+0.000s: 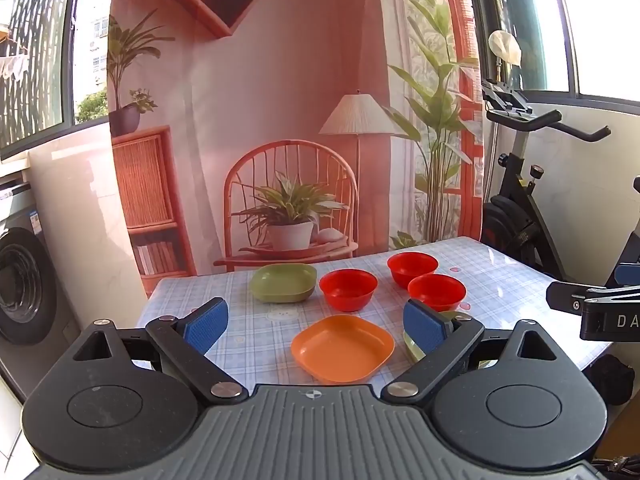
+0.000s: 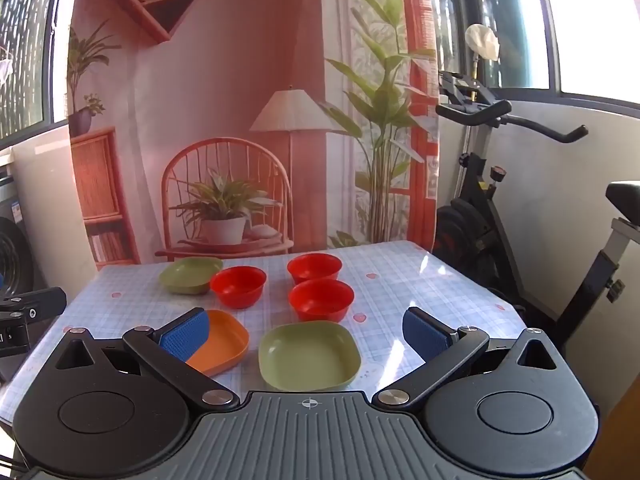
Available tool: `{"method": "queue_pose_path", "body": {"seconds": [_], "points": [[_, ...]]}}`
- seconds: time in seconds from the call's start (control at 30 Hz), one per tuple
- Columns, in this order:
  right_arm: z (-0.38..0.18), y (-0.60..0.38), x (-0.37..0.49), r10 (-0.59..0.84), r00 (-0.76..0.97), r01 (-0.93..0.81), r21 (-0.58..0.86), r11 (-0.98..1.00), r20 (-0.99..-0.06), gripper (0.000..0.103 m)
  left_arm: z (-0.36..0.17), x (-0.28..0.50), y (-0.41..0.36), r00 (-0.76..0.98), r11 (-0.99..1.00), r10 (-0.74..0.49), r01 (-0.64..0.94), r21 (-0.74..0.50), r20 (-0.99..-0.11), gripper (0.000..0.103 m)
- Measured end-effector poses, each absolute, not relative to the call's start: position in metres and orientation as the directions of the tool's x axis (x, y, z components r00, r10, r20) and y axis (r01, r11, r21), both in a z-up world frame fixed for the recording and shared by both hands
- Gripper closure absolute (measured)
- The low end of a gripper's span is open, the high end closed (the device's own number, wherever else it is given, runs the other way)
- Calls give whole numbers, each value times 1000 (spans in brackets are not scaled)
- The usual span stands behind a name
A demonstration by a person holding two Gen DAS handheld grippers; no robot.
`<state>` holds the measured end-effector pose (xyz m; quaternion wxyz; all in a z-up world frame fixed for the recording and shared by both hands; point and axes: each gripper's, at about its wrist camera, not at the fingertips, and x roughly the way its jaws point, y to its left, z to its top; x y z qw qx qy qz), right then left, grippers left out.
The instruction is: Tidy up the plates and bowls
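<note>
While both grippers hover above the near edge of the table [image 1: 500,280], whose glossy checked cloth is pale blue, the smooth plastic dishes lie spread across it. The orange plate [image 1: 343,348], a shallow rounded square, serves as landmark. Behind it stands a round red bowl [image 1: 348,289]; to the right of that bowl two more red bowls [image 1: 412,267] [image 1: 437,291] sit close together, one behind the other. Behind and left of the orange plate rests a far green plate [image 1: 283,282], also a rounded square. The left gripper [image 1: 316,324] holds its blue textured pads [image 1: 206,326] spread wide, pinching nothing; its right pad covers most of a near green plate [image 2: 309,355], just beside the orange plate. The right wrist view shows this plate whole. The right gripper [image 2: 306,330] is likewise spread, its left pad overlapping the orange plate in view.
</note>
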<state>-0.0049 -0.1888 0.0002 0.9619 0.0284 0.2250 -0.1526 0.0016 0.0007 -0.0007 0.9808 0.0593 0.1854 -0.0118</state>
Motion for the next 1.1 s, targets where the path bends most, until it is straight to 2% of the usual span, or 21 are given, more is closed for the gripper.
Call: {"method": "queue_pose_path", "body": {"seconds": [1.1], "points": [[-2,-190,-5,-282,851,311,-8,951,-444,0,0,2,3,930,993,-1,44,108,-367,7]]}}
